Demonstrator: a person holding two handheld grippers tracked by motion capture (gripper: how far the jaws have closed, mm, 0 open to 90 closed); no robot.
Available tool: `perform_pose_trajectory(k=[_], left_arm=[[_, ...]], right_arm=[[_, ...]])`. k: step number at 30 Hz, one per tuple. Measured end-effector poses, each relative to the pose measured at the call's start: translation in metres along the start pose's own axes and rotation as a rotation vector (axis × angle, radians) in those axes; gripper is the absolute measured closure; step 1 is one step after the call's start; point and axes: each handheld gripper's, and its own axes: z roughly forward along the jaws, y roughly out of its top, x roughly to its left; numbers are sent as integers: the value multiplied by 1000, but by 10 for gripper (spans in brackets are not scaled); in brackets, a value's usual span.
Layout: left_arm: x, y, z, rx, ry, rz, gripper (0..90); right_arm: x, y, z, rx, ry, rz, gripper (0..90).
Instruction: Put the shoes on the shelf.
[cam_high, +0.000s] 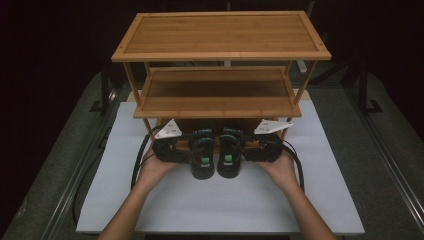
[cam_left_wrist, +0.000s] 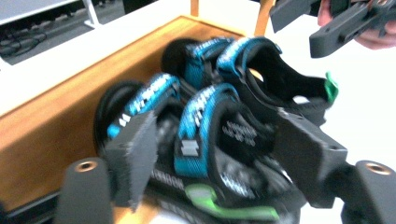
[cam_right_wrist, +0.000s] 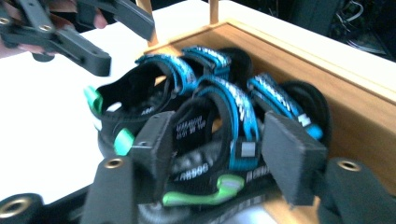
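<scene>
1. A staged recording bench in a lab or studio is showing here, not a home: a white board (cam_high: 320, 200) is lying on a grey table (cam_high: 380, 165) with metal rails running along its sides.
2. Darkness is surrounding the lit table.
3. Cables (cam_right_wrist: 359, 14) and stand legs (cam_left_wrist: 91, 14) are sitting at the edges.
4. A bare bamboo shelf rack (cam_high: 220, 35) is standing alone as a prop.

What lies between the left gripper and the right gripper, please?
In the high view, a pair of black sandals with blue straps sits side by side between the left gripper and the right gripper.
</scene>
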Motion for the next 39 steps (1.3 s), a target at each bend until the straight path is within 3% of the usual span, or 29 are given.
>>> perform_pose_trajectory(k=[5,14,17,22,25,31,34,39], left_arm=[[-12,-17,-13,22,15,-21,209],[-27,-51,-10,114,26,-23,159],[-27,-54,-1,147,34,-19,116],[-32,-58,14,200,45,21,57],[-33,-58,22,205,47,24,23],[-32,-58,32,209,58,35,24],[-33,-59,39,236,64,48,27],[-33,-58,40,235,62,47,40]], right_arm=[[10,-16,-14,25,-32,18,346],[21,-44,-13,102,-68,44,235],[23,-50,-4,136,-55,55,196],[28,-54,13,197,-91,38,133],[29,-56,19,198,-89,47,128],[34,-56,30,210,-93,18,128],[36,-56,37,220,-99,-1,126],[38,-56,39,218,-112,-17,120]])
